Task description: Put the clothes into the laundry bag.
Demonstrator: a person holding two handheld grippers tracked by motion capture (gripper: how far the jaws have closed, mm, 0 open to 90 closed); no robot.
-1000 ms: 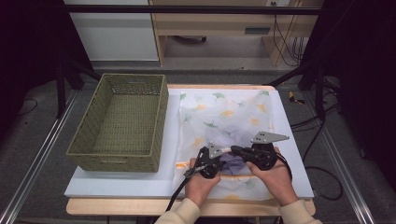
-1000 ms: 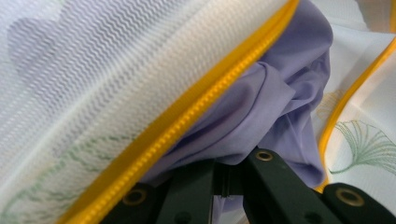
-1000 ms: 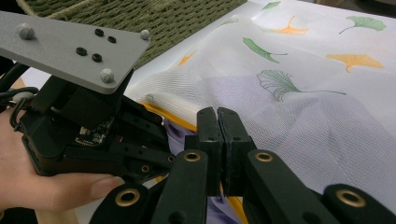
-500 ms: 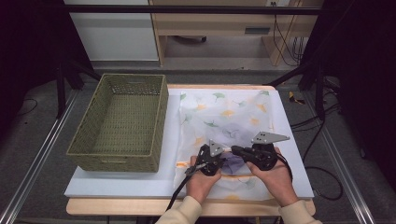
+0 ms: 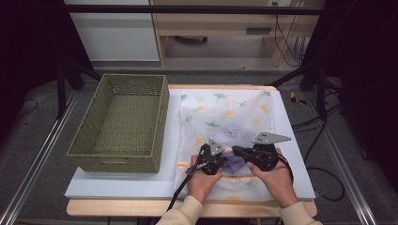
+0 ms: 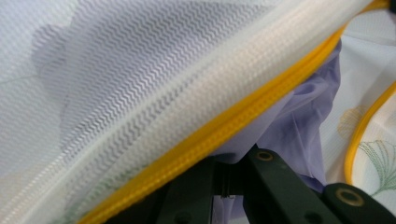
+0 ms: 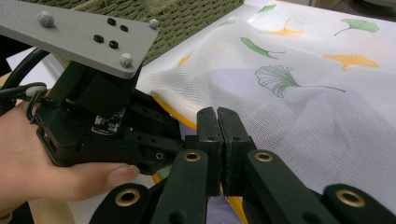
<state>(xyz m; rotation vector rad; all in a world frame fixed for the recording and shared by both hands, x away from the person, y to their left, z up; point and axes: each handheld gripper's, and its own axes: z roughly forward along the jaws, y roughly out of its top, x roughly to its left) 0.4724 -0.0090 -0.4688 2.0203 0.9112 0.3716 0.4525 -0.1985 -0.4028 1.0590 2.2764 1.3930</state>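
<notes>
Nearest the camera in the high view, two forearms in pale sleeves entered from the bottom edge. The left hand (image 5: 202, 180) carried the left claw (image 5: 224, 158); the right hand (image 5: 277, 180) carried the right claw (image 5: 236, 151). The two claws met tip to tip near the front edge of the desk (image 5: 117, 185).

Left claw: jaws fully closed, pinched on the yellow zip edge (image 6: 261, 100) of the mesh bag (image 5: 230, 117). In the left gripper view, a purple cloth (image 6: 299, 126) showed inside the bag just behind the zip.

Right claw (image 7: 218, 140): jaws fully closed, pads pressed together on the same bag edge, just beside the left claw (image 7: 154, 135). A grey plate (image 7: 79, 35) sat on top of the left claw.

The bag lay flat on the right half of the desk. It was white mesh printed with green and orange leaves, and it reached from the front edge nearly to the back.

A white sheet (image 5: 141, 180) covered the desk top; bare wood showed along the front rim. To the left of the bag stood an olive woven basket (image 5: 119, 154), just beside it.

Beyond the desk: a grey floor (image 5: 42, 140), metal rails at both sides, cables (image 5: 324, 126) on the right, and a white cabinet (image 5: 112, 33) and a wooden shelf unit (image 5: 220, 23) at the back. The room's flanks were dark.
</notes>
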